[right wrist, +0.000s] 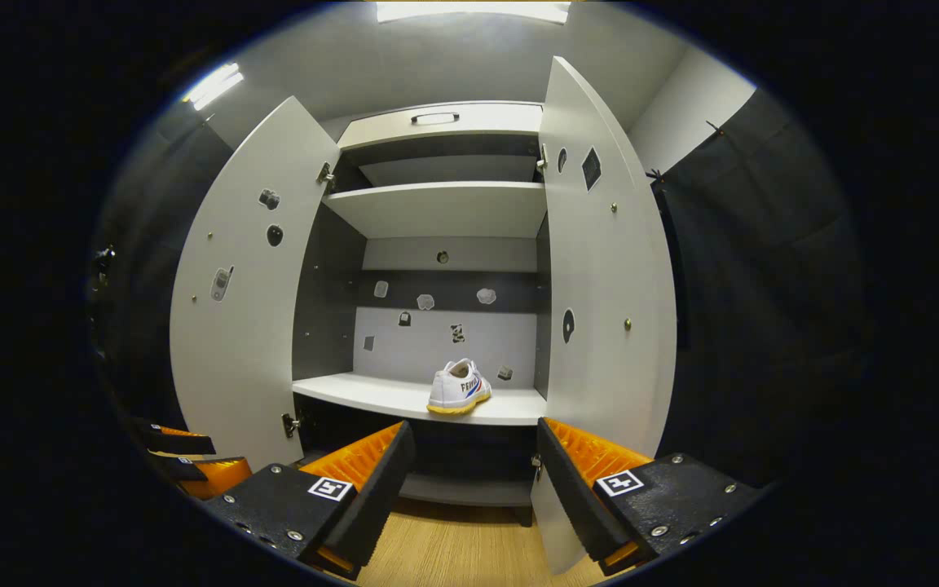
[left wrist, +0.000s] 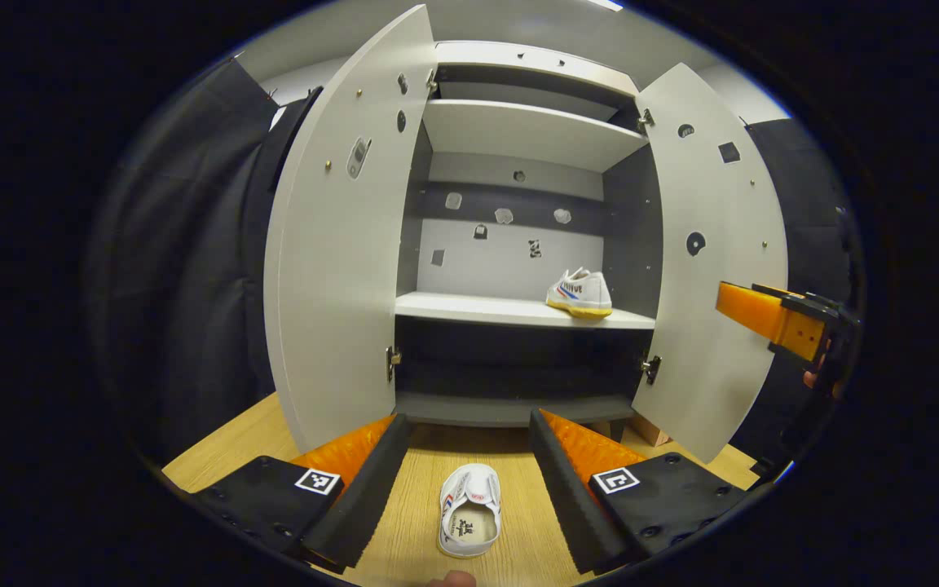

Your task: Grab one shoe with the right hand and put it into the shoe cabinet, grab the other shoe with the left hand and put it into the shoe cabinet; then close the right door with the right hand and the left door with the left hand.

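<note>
One shoe (left wrist: 579, 292) stands on the middle shelf (left wrist: 478, 308) of the shoe cabinet (left wrist: 518, 122), toward its right side, heel outward. The second shoe (left wrist: 470, 509) lies on the wooden floor (left wrist: 404, 522) in front of the cabinet, toe toward the camera, opening up.

In the left gripper view, the left hand-held gripper (left wrist: 463, 481) hangs above this second shoe with its jaws spread wide and nothing between them; the shoe sits centred in the gap, touching neither finger. The right hand-held gripper (right wrist: 469, 481) is likewise wide and empty, facing the cabinet interior. Both doors, left door (left wrist: 339, 244) and right door (left wrist: 714, 261), stand fully open.

Judgement: the right-hand placement appears complete; the step in hand is the left-hand pickup.

Recommendations for the grasp:
- Lower straight down, keeping the shoe centred between the fingers.
- Close across the sides at mid-length or the heel collar, where the upper is firmest; the soft canvas may collapse if pinched near the toe.
- Lift level, then carry to the free left portion of the middle shelf, well apart from the shoe already there.
- Keep the approach clear of the left door's edge.

Risk: a shallow grip could let the shoe pivot and drop.
</note>
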A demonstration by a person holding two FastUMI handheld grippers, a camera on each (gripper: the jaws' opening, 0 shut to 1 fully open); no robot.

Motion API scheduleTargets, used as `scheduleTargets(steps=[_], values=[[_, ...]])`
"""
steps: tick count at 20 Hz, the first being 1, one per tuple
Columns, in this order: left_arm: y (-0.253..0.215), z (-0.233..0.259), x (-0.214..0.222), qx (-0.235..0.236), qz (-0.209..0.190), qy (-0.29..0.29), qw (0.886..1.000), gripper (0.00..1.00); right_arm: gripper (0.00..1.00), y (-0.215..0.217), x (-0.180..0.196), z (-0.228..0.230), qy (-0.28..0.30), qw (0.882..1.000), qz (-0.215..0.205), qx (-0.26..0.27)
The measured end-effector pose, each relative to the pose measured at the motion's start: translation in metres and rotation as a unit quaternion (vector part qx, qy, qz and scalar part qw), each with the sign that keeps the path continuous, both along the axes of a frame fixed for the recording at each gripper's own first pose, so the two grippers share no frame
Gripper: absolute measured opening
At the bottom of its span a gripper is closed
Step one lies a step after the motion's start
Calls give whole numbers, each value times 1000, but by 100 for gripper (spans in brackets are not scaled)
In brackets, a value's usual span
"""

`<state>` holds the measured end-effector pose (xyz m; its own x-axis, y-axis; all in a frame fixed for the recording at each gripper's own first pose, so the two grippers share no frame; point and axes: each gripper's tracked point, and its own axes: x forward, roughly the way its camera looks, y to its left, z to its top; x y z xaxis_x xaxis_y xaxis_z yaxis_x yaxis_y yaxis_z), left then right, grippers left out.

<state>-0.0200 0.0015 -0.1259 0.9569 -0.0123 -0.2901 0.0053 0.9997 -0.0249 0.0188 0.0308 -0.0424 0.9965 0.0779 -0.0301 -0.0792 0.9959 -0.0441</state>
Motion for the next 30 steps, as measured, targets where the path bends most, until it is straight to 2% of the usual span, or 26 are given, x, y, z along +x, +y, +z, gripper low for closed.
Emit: scheduleTargets(steps=[4,6,9,14,15,16,18,19,20,22,25,29,30], values=[[8,-58,-2,-19,-13,77,997,97,93,-15,-16,-23,27,999,-15,13],[6,-101,-7,-33,-28,133,990,97,94,-20,-21,-33,42,999,-19,26],[7,-156,-12,-70,-17,202,977,98,93,-36,-25,-42,44,998,-36,30],[31,-232,-1,-20,-4,268,963,98,93,-51,-33,-41,48,997,-51,23],[35,-240,4,-14,-3,277,961,98,98,-52,-34,-40,48,997,-53,22],[38,-251,10,-10,-1,281,960,98,93,-53,-35,-38,48,997,-55,22],[41,-261,28,-14,1,276,961,98,93,-55,-35,-36,46,997,-59,15],[40,-263,38,-15,-2,267,963,98,98,-57,-35,-36,47,997,-63,6],[40,-264,48,-14,-5,255,967,98,93,-57,-37,-36,48,997,-64,-2],[39,-272,60,-8,-14,251,968,100,93,-55,-38,-36,50,997,-62,-7],[32,-278,69,-14,-26,245,969,96,93,-56,-40,-37,54,996,-65,-11],[26,-277,73,-25,-24,238,971,79,93,-55,-39,-36,56,996,-64,-9],[30,-276,75,-8,-12,233,972,65,93,-54,-38,-35,56,996,-62,-8]])
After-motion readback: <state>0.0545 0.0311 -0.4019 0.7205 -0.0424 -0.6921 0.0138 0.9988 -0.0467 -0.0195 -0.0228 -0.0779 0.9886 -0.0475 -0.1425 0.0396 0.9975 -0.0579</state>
